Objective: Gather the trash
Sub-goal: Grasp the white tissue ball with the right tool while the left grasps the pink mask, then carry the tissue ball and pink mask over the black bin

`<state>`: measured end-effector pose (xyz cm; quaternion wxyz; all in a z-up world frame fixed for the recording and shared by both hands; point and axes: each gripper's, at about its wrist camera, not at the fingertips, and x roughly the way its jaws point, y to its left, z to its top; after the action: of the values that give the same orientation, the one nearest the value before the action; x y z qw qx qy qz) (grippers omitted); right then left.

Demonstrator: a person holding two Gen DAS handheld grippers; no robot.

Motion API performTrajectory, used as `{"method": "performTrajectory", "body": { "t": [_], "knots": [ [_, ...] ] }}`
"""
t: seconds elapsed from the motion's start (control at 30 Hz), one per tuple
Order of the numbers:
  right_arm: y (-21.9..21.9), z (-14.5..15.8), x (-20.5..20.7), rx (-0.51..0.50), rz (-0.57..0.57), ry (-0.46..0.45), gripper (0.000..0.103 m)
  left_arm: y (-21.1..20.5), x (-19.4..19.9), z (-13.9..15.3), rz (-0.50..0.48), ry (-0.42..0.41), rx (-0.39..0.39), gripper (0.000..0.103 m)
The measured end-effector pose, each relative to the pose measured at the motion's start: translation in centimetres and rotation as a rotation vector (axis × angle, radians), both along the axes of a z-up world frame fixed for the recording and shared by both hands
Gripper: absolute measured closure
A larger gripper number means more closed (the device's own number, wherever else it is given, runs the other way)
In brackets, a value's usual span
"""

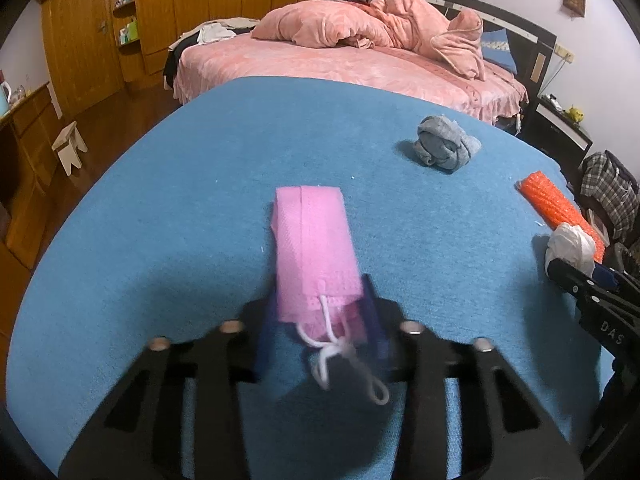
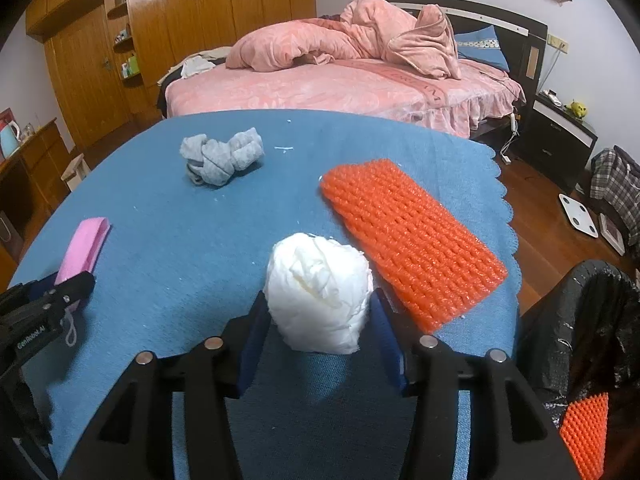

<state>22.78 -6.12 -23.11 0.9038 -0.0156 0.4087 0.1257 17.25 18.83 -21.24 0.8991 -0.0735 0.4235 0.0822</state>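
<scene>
Nearest, the left claw (image 1: 320,316) pinches a folded pink mask (image 1: 314,248) on the blue tabletop (image 1: 160,200); its dangling loops (image 1: 340,356) could snag. Right claw (image 2: 318,320) squeezes the white wad (image 2: 320,296), which may slip before the black bin bag (image 2: 592,320) at right.

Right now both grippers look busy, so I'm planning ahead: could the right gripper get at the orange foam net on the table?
Probably not yet: the right gripper is shut on the white wad. The orange foam net lies just beyond, nothing covering it.
</scene>
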Motion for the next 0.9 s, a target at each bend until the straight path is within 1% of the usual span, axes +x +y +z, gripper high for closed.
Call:
{"method": "performTrajectory", "body": {
  "t": [0.07,0.2,0.3,0.67,0.8,0.87,0.9],
  "knots": [
    [0.0,-0.1,0.1,-0.003,0.0,0.001,0.052,-0.1,0.0,0.1,-0.008,-0.004,-0.002,0.089],
    [0.1,-0.2,0.0,-0.013,-0.001,0.001,0.052,-0.2,0.0,0.1,-0.01,-0.009,0.0,0.092],
    [0.2,-0.2,0.1,-0.019,-0.001,0.001,0.051,0.0,0.0,0.1,-0.009,-0.012,-0.011,0.093],
    [0.3,-0.4,0.0,-0.023,-0.003,0.007,0.051,-0.2,0.0,0.2,-0.01,-0.01,0.002,0.093],
    [-0.1,-0.1,0.0,-0.004,-0.009,0.003,0.056,-0.2,0.0,0.2,-0.009,-0.015,0.001,0.094],
    [-0.4,0.4,-0.2,0.007,-0.008,-0.008,0.061,-0.4,-0.3,0.7,-0.012,-0.037,0.006,0.094],
    [-0.5,0.7,-0.4,0.017,-0.004,-0.011,0.062,-0.5,-0.5,0.9,-0.013,-0.046,0.006,0.094]
  ]
}}
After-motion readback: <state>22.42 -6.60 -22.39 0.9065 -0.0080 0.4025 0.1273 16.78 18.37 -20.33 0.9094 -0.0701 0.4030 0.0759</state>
